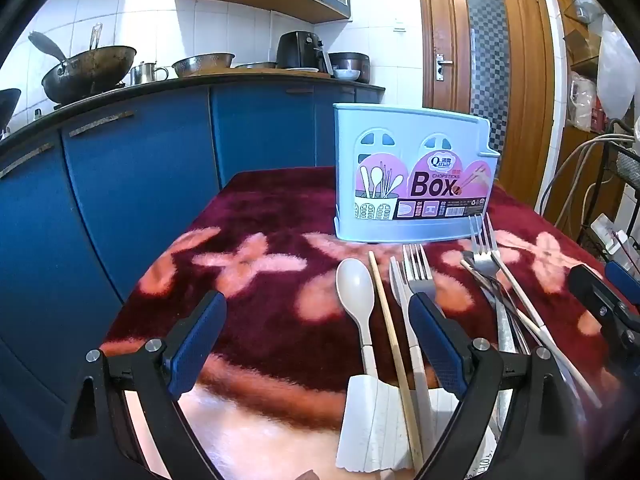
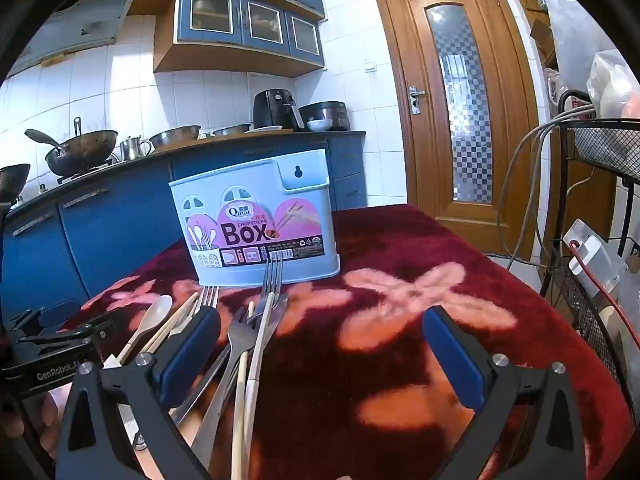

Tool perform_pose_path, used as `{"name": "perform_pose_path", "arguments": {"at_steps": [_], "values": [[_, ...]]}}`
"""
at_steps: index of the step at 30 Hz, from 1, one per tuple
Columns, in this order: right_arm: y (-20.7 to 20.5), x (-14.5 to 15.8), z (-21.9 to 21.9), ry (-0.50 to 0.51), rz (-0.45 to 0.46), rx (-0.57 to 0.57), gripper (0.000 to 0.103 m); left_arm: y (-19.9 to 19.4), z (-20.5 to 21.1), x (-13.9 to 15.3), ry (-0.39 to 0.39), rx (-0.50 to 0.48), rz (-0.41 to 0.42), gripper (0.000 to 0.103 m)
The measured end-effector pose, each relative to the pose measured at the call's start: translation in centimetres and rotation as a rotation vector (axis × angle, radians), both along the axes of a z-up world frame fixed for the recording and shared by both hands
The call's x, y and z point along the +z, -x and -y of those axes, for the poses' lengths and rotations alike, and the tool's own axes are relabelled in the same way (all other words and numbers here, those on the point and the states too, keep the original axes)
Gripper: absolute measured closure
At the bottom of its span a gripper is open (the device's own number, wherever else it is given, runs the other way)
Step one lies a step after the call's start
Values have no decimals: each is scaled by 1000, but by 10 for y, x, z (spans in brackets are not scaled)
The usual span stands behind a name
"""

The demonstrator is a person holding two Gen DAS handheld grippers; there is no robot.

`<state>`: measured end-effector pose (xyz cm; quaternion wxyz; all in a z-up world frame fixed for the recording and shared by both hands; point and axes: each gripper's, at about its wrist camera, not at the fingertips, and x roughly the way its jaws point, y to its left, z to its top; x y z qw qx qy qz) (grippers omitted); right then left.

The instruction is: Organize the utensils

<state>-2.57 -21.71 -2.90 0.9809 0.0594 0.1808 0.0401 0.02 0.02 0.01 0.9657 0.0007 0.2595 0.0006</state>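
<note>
a plush dark red tablecloth carries a pattern of pale pink flower shapes, and on it the pale blue plastic chopsticks box wears a pink label with black lettering. the cream plastic spoon lies beside a tan wooden chopstick and silver metal forks. dark blue cabinet doors stand under white wall tiles, beside an orange-brown wooden door.

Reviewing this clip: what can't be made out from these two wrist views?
- Inside of the light blue plastic chopsticks box: both views show only its labelled front; compartments hidden.
- Handle ends of the white plastic spoon and wooden chopstick: left wrist view, cut off by the bottom edge.
- Overlapping steel forks: right wrist view, partly behind the right gripper's blue finger; count unclear.
</note>
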Motion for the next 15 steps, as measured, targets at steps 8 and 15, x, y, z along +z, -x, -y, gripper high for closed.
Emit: {"name": "perform_pose_path", "arguments": {"at_steps": [8,15], "values": [[0,0,0,1,3,0,0,1,1,0,-9,0,9,9],[0,0,0,2,3,0,0,1,1,0,-8,1,9,9]]}}
